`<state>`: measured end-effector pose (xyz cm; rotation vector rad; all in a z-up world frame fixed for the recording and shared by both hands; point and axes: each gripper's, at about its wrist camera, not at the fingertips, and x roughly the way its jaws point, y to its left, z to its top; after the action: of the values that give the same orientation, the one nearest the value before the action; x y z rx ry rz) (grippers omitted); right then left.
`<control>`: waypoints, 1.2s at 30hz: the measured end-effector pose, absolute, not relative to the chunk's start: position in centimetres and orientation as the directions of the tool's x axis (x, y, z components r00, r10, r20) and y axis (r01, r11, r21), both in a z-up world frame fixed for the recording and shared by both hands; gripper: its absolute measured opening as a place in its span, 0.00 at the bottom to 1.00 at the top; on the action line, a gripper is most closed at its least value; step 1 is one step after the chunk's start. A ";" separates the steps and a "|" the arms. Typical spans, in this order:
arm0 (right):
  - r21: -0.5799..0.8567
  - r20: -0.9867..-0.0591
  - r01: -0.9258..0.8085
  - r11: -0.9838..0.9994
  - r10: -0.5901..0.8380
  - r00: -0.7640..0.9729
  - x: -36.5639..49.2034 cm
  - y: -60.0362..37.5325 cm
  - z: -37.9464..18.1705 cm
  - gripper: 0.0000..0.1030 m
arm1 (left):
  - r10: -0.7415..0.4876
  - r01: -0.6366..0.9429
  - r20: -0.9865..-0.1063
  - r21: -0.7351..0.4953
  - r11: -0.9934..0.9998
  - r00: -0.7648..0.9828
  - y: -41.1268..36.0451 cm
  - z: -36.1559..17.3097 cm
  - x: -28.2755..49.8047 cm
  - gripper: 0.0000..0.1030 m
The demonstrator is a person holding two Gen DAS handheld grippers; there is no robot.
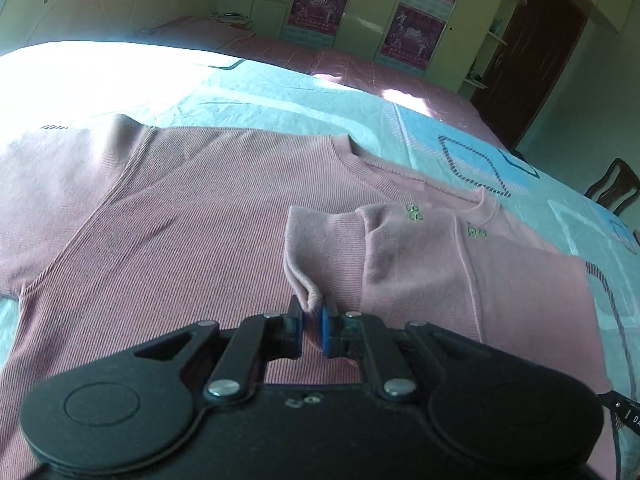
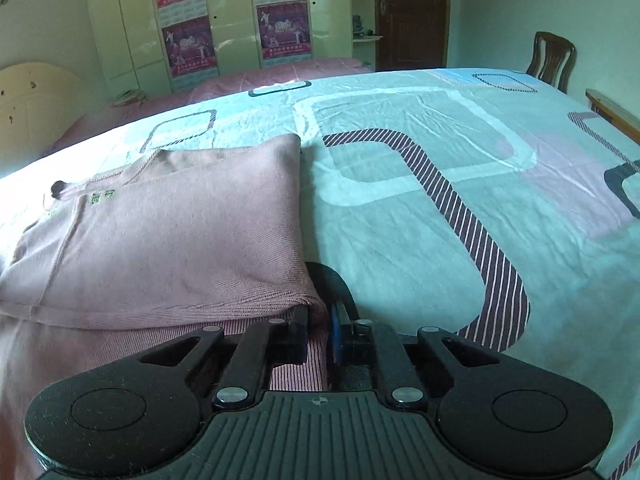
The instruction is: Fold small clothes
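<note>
A pink ribbed sweater (image 1: 160,216) lies flat on the bed, its right side folded inward over the body. My left gripper (image 1: 310,318) is shut on the cuff of the folded sleeve (image 1: 320,248), which rises in a small fold between the pads. In the right wrist view the same sweater (image 2: 180,232) shows its folded right part with a straight edge. My right gripper (image 2: 318,320) is shut on the lower corner of that folded part, at the hem. A small green embroidery (image 1: 476,232) sits near the collar.
The bed is covered by a pale blue sheet (image 2: 440,184) with striped rounded rectangles. A pink bedspread (image 1: 360,68) lies beyond, then a wardrobe with posters (image 2: 280,28), a dark door (image 2: 412,12) and a wooden chair (image 2: 552,60) at the right.
</note>
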<state>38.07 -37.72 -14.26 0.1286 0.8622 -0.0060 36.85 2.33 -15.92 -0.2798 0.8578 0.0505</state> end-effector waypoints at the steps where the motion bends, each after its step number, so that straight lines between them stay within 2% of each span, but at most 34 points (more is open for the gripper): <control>1: 0.115 -0.757 0.054 0.992 0.052 0.651 37.7 -37.9 -14.0 0.11 | -0.052 -0.159 -0.752 -0.206 0.965 0.657 2.4 -15.7 36.7 0.19; 2: 0.127 -0.757 0.043 0.991 0.068 0.649 37.3 -38.2 -13.7 0.11 | -0.026 -0.170 -0.750 -0.184 0.968 0.661 2.7 -15.4 36.2 0.28; 5: 0.135 -0.734 0.028 0.990 0.081 0.675 36.0 -38.8 -12.3 0.13 | 0.015 -0.186 -0.715 -0.161 0.969 0.699 3.4 -14.0 35.1 0.44; 6: 0.137 -0.724 0.028 0.990 0.080 0.685 36.0 -39.0 -11.9 0.20 | 0.022 -0.186 -0.701 -0.158 0.970 0.713 3.4 -13.4 35.0 0.45; 7: 0.138 -0.715 0.031 0.990 0.078 0.695 36.2 -39.1 -11.5 0.32 | 0.020 -0.177 -0.688 -0.158 0.972 0.726 3.3 -13.0 35.1 0.47; 9: 0.144 -0.699 0.038 0.989 0.074 0.711 37.6 -39.3 -11.1 0.43 | -0.011 -0.134 -0.675 -0.163 0.978 0.738 2.3 -12.3 35.8 0.49; 16: 0.215 -0.729 0.058 0.975 0.121 0.674 44.9 -39.0 -12.8 0.43 | -0.079 -0.024 -0.685 -0.140 0.990 0.724 -2.5 -14.1 39.5 0.51; 21: 0.253 -0.752 0.102 0.962 0.129 0.647 49.4 -39.1 -14.5 0.43 | -0.025 -0.041 -0.734 -0.072 0.997 0.679 -2.8 -17.2 40.8 0.50; 22: 0.275 -0.749 0.111 0.955 0.141 0.647 50.3 -39.2 -14.5 0.43 | -0.015 -0.036 -0.725 -0.055 0.998 0.689 -2.8 -17.3 40.6 0.53; 25: 0.294 -0.747 0.121 0.948 0.148 0.648 52.5 -39.4 -14.7 0.43 | 0.004 -0.027 -0.725 -0.021 0.999 0.689 -3.2 -17.3 40.5 0.53; 26: 0.276 -0.751 0.124 0.953 0.133 0.647 53.1 -39.4 -15.0 0.39 | 0.006 -0.033 -0.725 -0.022 0.999 0.689 -3.2 -17.2 40.6 0.53; 27: 0.264 -0.752 0.121 0.957 0.126 0.647 53.5 -39.3 -15.3 0.21 | 0.008 -0.038 -0.725 -0.026 0.999 0.688 -3.3 -17.2 40.6 0.53; 29: 0.226 -0.746 0.113 0.967 0.097 0.659 53.7 -39.0 -15.1 0.16 | 0.012 -0.041 -0.726 -0.021 0.999 0.688 -3.3 -17.1 40.6 0.54; 30: 0.175 -0.743 0.119 0.977 0.052 0.668 53.6 -38.7 -15.0 0.04 | 0.016 -0.041 -0.726 -0.017 0.999 0.688 -3.3 -17.0 40.6 0.55; 34: 0.147 -0.721 0.088 0.985 0.046 0.691 52.5 -38.3 -14.7 0.04 | 0.045 -0.061 -0.722 0.004 0.998 0.690 -3.0 -17.2 40.6 0.69; 36: 0.099 -0.692 0.060 0.993 0.026 0.722 51.7 -37.3 -13.8 0.04 | 0.051 -0.070 -0.723 0.004 0.998 0.689 -2.9 -17.1 40.6 0.70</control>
<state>51.67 -37.27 -13.79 0.1171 0.7645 -0.0188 40.63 -2.91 -17.12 -0.0250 0.8084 0.0679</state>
